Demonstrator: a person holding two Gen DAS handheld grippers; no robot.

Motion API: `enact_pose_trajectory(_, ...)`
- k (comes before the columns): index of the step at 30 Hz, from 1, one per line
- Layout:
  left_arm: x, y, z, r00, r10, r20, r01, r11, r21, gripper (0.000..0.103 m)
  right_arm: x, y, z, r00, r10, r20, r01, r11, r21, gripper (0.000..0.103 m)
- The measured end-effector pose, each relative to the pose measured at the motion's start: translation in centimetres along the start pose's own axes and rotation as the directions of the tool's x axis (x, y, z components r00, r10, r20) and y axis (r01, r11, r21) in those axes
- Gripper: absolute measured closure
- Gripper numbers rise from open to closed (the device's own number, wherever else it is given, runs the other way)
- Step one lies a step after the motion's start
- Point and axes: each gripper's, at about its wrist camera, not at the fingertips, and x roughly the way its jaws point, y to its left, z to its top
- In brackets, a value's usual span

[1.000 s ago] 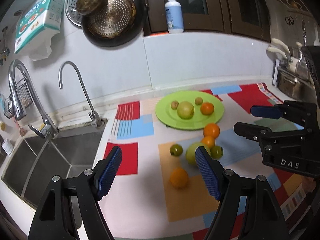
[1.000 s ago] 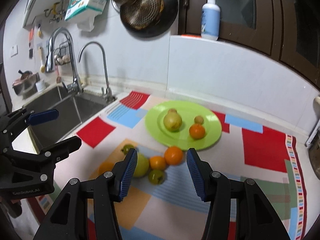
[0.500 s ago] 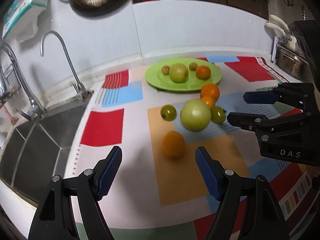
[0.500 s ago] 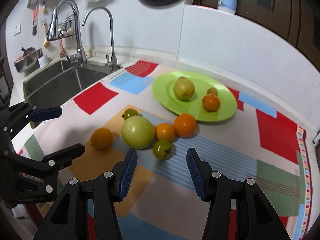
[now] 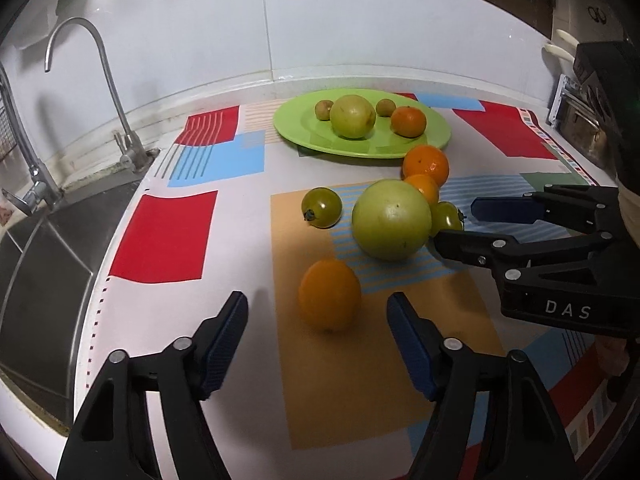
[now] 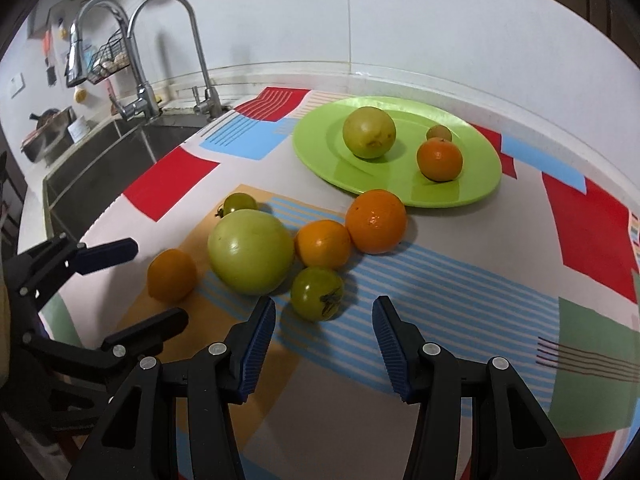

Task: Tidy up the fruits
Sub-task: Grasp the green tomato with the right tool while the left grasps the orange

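In the left wrist view, the left gripper (image 5: 316,336) has just been narrowing its jaws, which stand apart and empty just short of the near orange (image 5: 329,295), apparently lined up to take it to the green plate (image 5: 436,136) at the far side. In the right wrist view, the right gripper (image 6: 324,330) is likewise apart and empty, aimed at the small green tomato (image 6: 317,293) near it. The loose fruit lies on a colourful patterned mat (image 6: 480,300) over the kitchen counter, with a sink (image 6: 100,160) to the left.

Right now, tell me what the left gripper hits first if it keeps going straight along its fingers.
Most likely the lone orange, which sits on the mat centred just ahead of the open left gripper. Nothing lies between them, though exact depth is unclear.
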Motion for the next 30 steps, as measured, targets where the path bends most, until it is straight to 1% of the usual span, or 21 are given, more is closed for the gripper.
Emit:
enact_pose_trajectory(2, 0.3, -0.1, 0.3, 1.000, -0.002, -0.009, 0.002, 1.000, -0.006, 0.038, 0.1, -0.2, 0.2, 1.000, 0.004, 0.005, -0.004, 1.000, 0.008, 0.052)
enact_pose_trajectory(3, 0.3, -0.1, 0.4, 1.000, -0.006, -0.010, 0.006, 1.000, -0.009, 0.040, 0.3, -0.3, 0.4, 1.000, 0.006, 0.004, -0.006, 1.000, 0.012, 0.054)
enact_pose_trajectory(5, 0.7, -0.2, 0.5, 1.000, -0.023, -0.020, 0.023, 1.000, -0.015, 0.041, 0.6, -0.6, 0.6, 1.000, 0.016, 0.000, -0.016, 1.000, 0.022, 0.056)
enact_pose_trajectory(7, 1.0, -0.2, 0.6, 0.999, -0.032, -0.031, 0.031, 0.999, -0.019, 0.046, 0.9, -0.7, 0.6, 1.000, 0.025, -0.011, -0.024, 0.999, 0.030, 0.057)
enact_pose_trajectory(9, 1.2, -0.1, 0.6, 0.999, -0.038, -0.039, 0.037, 0.999, -0.027, 0.053, 1.2, -0.8, 0.6, 0.999, 0.030, -0.017, -0.029, 0.999, 0.029, 0.060)
enact_pose_trajectory(10, 1.3, -0.1, 0.6, 0.998, -0.042, -0.040, 0.041, 0.999, -0.032, 0.055, 1.4, -0.8, 0.6, 0.999, 0.032, -0.022, -0.032, 0.999, 0.029, 0.062)
enact_pose_trajectory(13, 1.4, 0.0, 0.8, 0.998, -0.052, -0.044, 0.050, 0.998, -0.042, 0.063, 1.5, -0.6, 0.7, 0.999, 0.031, -0.021, -0.031, 0.999, 0.024, 0.063)
enact_pose_trajectory(14, 1.5, 0.0, 0.8, 0.998, -0.051, -0.045, 0.049, 0.998, -0.042, 0.067, 1.5, -0.6, 0.6, 0.999, 0.034, -0.020, -0.033, 0.999, 0.025, 0.066)
enact_pose_trajectory(15, 1.5, 0.0, 0.8, 0.998, -0.048, -0.047, 0.046, 0.998, -0.042, 0.071, 1.5, -0.6, 0.7, 0.999, 0.044, -0.020, -0.043, 0.999, 0.026, 0.071)
enact_pose_trajectory(16, 1.6, 0.0, 0.9, 0.998, -0.047, -0.047, 0.045, 0.998, -0.041, 0.071, 1.5, -0.6, 0.6, 0.999, 0.045, -0.020, -0.045, 0.999, 0.026, 0.073)
enact_pose_trajectory(21, 1.3, 0.0, 1.0, 0.998, -0.049, -0.041, 0.047, 0.998, -0.051, 0.071, 1.1, -0.7, 0.4, 0.999, 0.043, -0.014, -0.042, 0.998, 0.044, 0.073)
enact_pose_trajectory(26, -0.2, -0.3, 1.4, 0.998, -0.060, -0.005, 0.060, 0.997, -0.044, 0.071, -0.5, -0.6, 0.2, 0.999, 0.040, 0.013, -0.040, 0.998, 0.047, 0.073)
enact_pose_trajectory(30, -1.6, -0.7, 1.9, 0.998, -0.056, 0.028, 0.057, 0.998, -0.033, 0.071, -2.3, -0.5, 0.4, 0.998, 0.042, 0.049, -0.044, 0.998, 0.053, 0.073)
